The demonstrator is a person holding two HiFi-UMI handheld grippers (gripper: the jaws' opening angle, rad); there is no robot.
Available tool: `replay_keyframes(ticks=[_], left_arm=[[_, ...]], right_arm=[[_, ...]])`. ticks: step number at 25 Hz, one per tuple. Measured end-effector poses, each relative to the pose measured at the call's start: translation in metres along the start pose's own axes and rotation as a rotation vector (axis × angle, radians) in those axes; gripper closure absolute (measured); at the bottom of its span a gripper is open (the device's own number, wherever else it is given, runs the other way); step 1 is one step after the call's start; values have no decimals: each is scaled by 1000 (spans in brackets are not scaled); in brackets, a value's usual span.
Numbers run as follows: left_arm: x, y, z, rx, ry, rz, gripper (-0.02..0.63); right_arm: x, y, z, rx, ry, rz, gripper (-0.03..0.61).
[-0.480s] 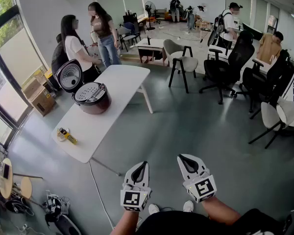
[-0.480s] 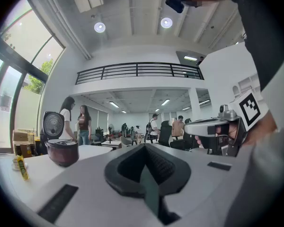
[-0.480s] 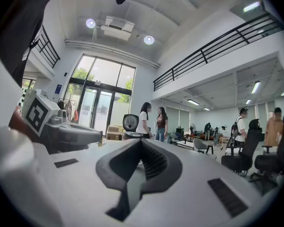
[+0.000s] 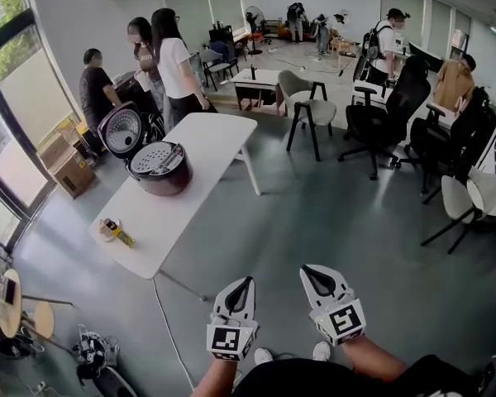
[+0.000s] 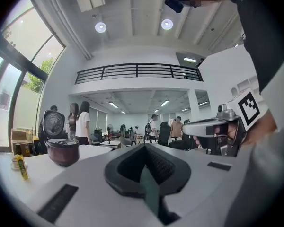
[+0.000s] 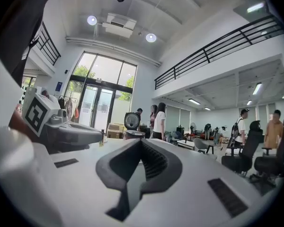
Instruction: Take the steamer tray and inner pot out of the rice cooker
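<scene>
On a table (image 4: 208, 151) well beyond the left gripper (image 4: 238, 292) and right gripper (image 4: 318, 279) stands the rice cooker (image 4: 157, 169), people (image 4: 174, 69) behind it. Both grippers are closed, empty.

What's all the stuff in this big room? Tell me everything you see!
rice cooker: one, dark red, lid open, on the table's far half
steamer tray: one, silvery with holes, in the cooker's top
table: one, white, left of the middle
small thing: one, yellow and white, too small to name, near the table's near end
people: three by the table's far end, more farther back
chairs: several, black or white, on the right
boxes: some, brown, by the window at left
left gripper: one, white, shut and empty, bottom of the head view
right gripper: one, white, shut and empty, beside it
</scene>
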State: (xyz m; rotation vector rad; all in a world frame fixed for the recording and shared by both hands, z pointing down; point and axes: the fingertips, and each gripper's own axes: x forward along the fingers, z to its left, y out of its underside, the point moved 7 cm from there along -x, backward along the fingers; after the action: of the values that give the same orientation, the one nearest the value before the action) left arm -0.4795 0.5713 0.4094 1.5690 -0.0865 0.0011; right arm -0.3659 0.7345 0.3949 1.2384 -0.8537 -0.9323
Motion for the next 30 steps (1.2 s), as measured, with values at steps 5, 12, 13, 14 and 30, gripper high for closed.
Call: replay_keyframes(ticks=[5, 12, 13, 14, 30], left_arm=[[-10, 1, 22, -2, -1, -4, 614], [-29, 3, 67, 7, -48, -5, 540], [-31, 3, 73, 3, -57, -5, 464], [-33, 4, 79, -3, -69, -5, 388], [58, 11, 175, -6, -296, 23, 75]], right_arm=[[15, -8, 18, -1, 12, -24, 580], [41, -13, 46, -2, 51, -48, 466], [46, -13, 49, 1, 61, -51, 417], [50, -13, 50, 2, 70, -51, 367], [188, 4, -23, 26, 71, -66, 48]])
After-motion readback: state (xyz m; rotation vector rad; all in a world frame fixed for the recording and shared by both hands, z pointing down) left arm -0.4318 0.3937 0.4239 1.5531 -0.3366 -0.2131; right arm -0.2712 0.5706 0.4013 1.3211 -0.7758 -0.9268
